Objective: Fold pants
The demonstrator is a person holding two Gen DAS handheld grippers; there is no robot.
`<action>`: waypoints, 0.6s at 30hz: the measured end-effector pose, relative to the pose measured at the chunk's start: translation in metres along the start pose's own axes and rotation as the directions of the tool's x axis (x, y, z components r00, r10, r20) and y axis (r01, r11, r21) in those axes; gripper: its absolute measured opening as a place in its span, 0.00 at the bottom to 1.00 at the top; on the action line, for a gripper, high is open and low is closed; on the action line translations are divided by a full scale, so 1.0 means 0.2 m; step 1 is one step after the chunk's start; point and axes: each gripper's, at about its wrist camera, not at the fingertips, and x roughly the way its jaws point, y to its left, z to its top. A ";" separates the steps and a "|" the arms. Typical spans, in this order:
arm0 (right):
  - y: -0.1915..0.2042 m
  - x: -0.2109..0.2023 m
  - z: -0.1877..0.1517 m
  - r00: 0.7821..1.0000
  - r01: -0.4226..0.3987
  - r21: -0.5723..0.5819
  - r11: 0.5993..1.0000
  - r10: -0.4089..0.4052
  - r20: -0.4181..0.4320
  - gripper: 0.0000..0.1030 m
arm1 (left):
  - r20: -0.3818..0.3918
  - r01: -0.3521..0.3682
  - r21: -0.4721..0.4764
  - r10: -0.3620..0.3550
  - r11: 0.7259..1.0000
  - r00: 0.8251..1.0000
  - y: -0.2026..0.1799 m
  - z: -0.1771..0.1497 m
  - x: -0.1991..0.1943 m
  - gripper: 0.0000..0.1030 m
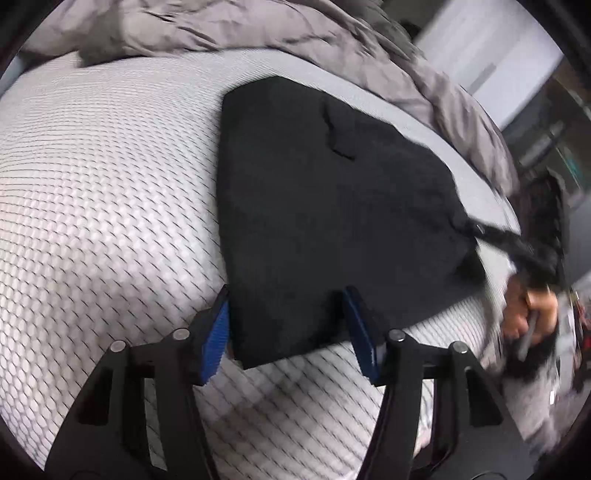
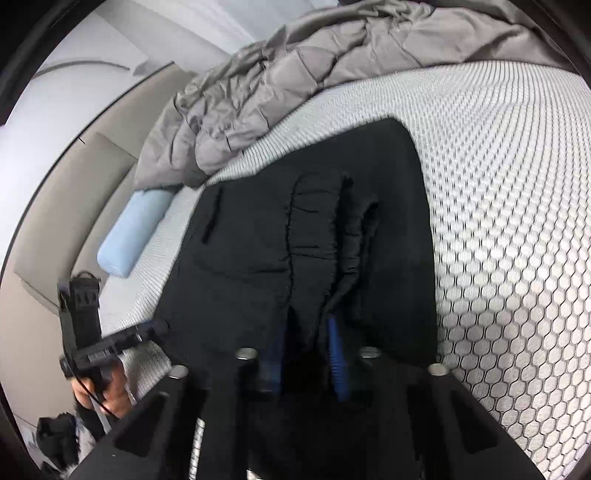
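Black pants [image 1: 325, 206] lie folded on the white honeycomb mattress [image 1: 92, 206]. My left gripper [image 1: 284, 302] is open, its blue pads either side of the pants' near corner, which lies between them. In the right wrist view the pants [image 2: 295, 251] fill the middle. My right gripper [image 2: 306, 332] has its blue pads close together with a bunched fold of black fabric between them. The right gripper also shows at the right edge of the left wrist view [image 1: 476, 230], at the pants' far corner. The left gripper shows in the right wrist view [image 2: 147, 330] at the pants' left edge.
A crumpled grey duvet [image 1: 229, 26] lies along the far side of the mattress; it also shows in the right wrist view [image 2: 295, 74]. A light blue pillow [image 2: 133, 232] lies at the mattress edge next to a beige headboard [image 2: 59, 206].
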 end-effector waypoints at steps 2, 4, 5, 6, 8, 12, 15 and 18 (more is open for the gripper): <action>0.02 -0.02 -0.01 0.996 0.087 -0.052 0.995 -0.088 -0.011 0.13 | -0.019 -0.028 0.063 0.029 0.998 0.999 -0.05 -0.03 0.02 0.59; 0.01 0.01 -0.03 0.981 0.183 -0.094 0.979 -0.187 -0.045 0.22 | -0.012 -0.055 0.084 0.056 0.995 0.998 -0.07 -0.04 0.03 0.59; 0.00 0.02 -0.03 0.983 0.177 -0.074 0.981 -0.180 -0.044 0.24 | -0.008 -0.055 0.080 0.056 0.995 0.998 -0.07 -0.04 0.02 0.59; -0.02 0.00 -0.03 0.987 0.158 -0.050 0.986 -0.160 -0.031 0.26 | -0.006 -0.055 0.078 0.055 0.995 0.998 -0.07 -0.03 0.02 0.59; -0.04 -0.09 -0.04 0.991 0.136 -0.026 0.990 -0.136 0.003 0.44 | 0.025 -0.045 0.061 0.043 0.997 0.999 -0.05 -0.02 -0.03 0.59; -0.13 -0.21 -0.04 0.993 0.096 0.028 0.995 -0.097 0.060 0.61 | 0.095 -0.018 -0.060 0.024 0.998 0.995 0.07 0.02 -0.03 0.62; -0.21 -0.14 -0.04 0.998 0.066 0.078 0.995 -0.066 0.002 0.59 | 0.075 0.034 -0.165 -0.021 0.986 0.997 0.17 0.04 0.06 0.46; -0.18 -0.06 -0.08 0.983 0.174 0.010 0.985 -0.173 -0.062 0.17 | 0.076 0.012 -0.134 -0.002 0.991 0.997 0.15 0.05 0.10 0.37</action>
